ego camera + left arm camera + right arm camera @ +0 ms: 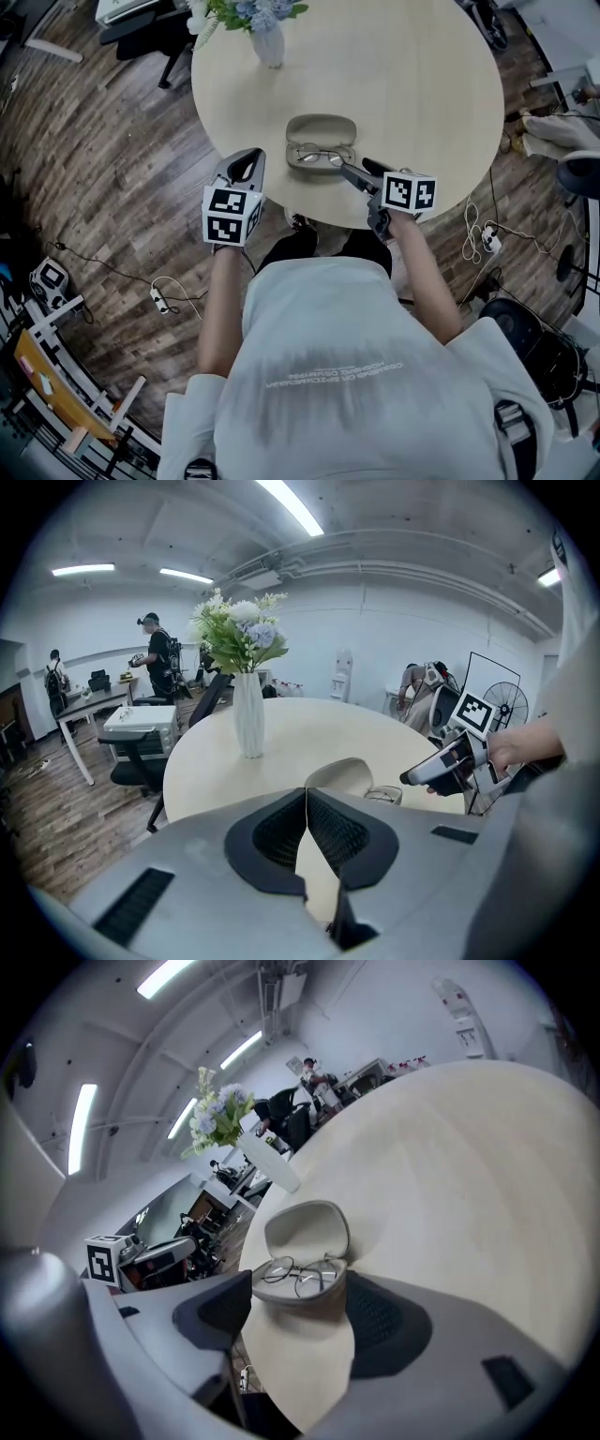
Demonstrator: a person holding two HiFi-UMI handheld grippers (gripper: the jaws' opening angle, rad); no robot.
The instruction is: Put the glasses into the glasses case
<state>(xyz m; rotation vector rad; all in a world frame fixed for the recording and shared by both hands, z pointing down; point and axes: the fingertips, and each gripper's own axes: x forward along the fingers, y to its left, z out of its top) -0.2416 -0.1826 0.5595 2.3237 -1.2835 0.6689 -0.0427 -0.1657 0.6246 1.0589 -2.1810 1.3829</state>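
- Right gripper view: the right gripper (296, 1309) has its jaws spread wide, with nothing clamped. The front of the glasses case (307, 1227) sits right at the jaw tips, in the gap between the two dark pads (380, 1312). Whether a pad touches the case wall cannot be told.
- The case lies open on the pale round table (469, 1147), its lid tipped up and back. The glasses (298, 1276) rest inside the lower tray, lenses side by side.
- Left gripper view: the left gripper (306, 794) has its jaws pressed together at the tips and holds nothing.
- Head view: the left gripper (248, 164) hangs at the near table edge, just left of the case (321, 127) and apart from it. The right gripper (356, 171) points in at the tray's near right corner. The glasses (319, 156) show as a thin wire frame in the tray.
- Farther out, a white vase (268, 44) of flowers (239, 630) stands near the far rim of the table (403, 84), well apart from the case.
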